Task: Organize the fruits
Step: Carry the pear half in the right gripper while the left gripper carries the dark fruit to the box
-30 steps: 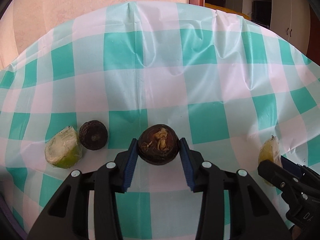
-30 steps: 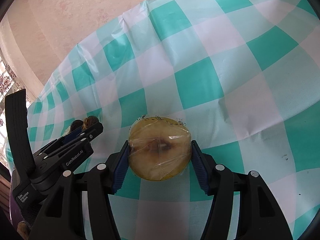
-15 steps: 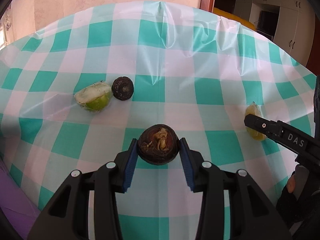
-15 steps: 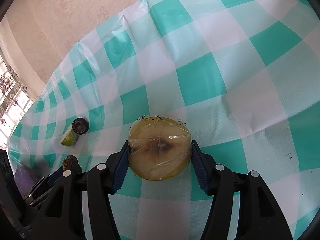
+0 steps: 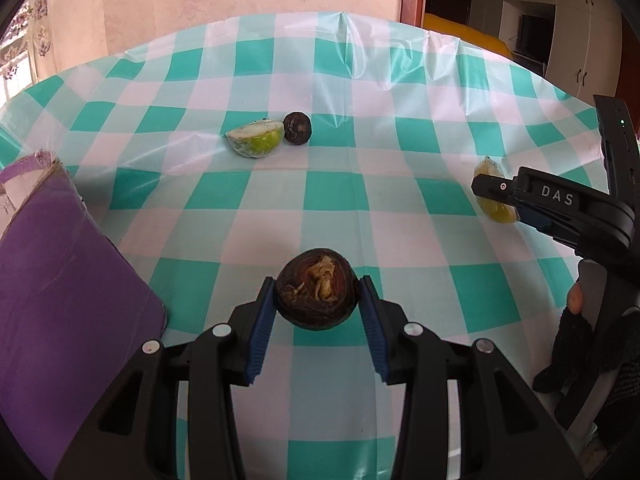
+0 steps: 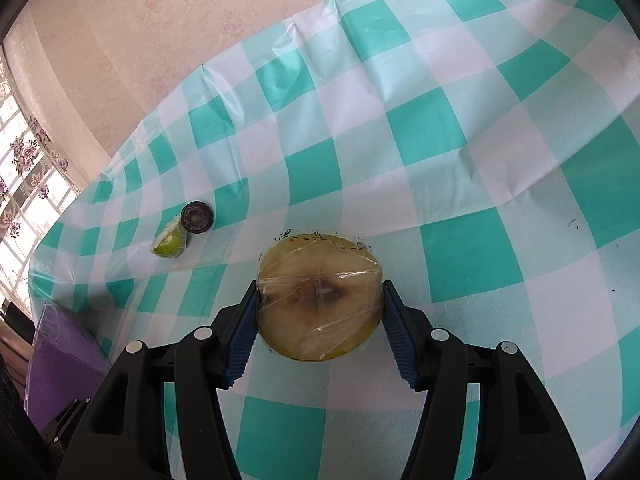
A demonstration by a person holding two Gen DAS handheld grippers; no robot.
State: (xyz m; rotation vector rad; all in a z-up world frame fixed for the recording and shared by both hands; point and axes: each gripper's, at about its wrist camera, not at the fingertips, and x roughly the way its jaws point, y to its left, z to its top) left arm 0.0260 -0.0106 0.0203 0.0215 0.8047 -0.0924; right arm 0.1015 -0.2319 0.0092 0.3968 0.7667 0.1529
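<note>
Between the blue pads of the left gripper (image 5: 318,306) a dark round fruit (image 5: 316,289) is clamped at its widest girth and carried above the checked tablecloth (image 5: 360,184); the right gripper (image 6: 318,300) is likewise clamped on a film-wrapped yellow fruit half (image 6: 318,298). Judged light and firm, the dark fruit suits side contact, whereas the film looks slippery and the cut flesh soft. Farther out lie a wrapped green fruit half (image 5: 254,141) touching a second dark fruit (image 5: 297,128), with a purple box (image 5: 60,280) at the left edge.
</note>
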